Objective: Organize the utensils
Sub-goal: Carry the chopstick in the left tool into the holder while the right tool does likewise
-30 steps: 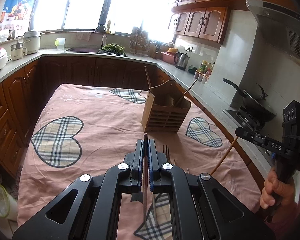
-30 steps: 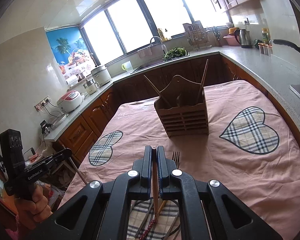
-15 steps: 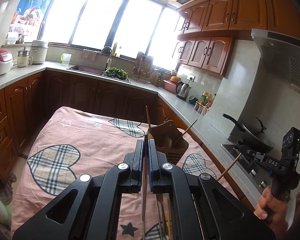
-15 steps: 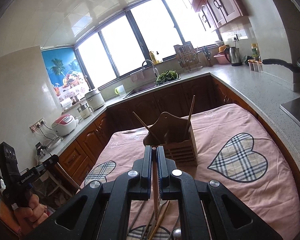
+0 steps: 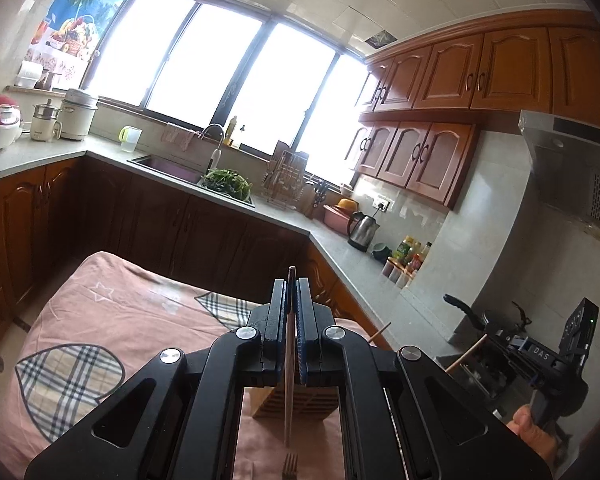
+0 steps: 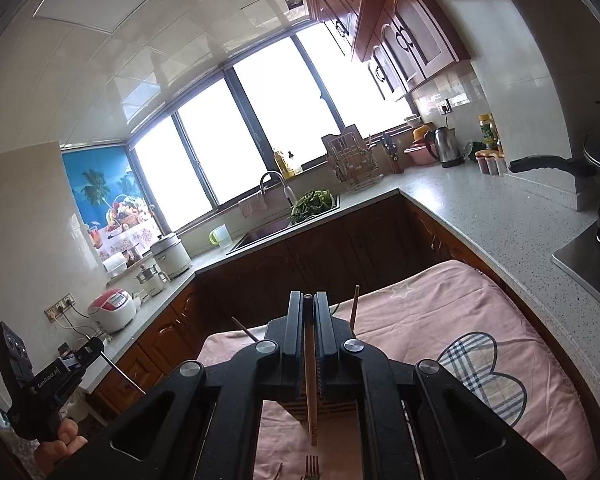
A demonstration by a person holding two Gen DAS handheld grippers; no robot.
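My left gripper (image 5: 291, 280) has its jaws clamped on one chopstick (image 5: 289, 392), my right gripper (image 6: 309, 300) likewise on another chopstick (image 6: 310, 384) — both raised over the wooden utensil holder (image 5: 300, 402) on the pink-clothed desk (image 5: 112, 320), a fork (image 6: 312, 467) lying below

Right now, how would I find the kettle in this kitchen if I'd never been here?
Start at the big bright window, then follow the grey counter around the corner to the wall with the socket. The kettle stands there, between a pink tub and a row of bottles. It is the only shiny silver thing there, with a black handle.
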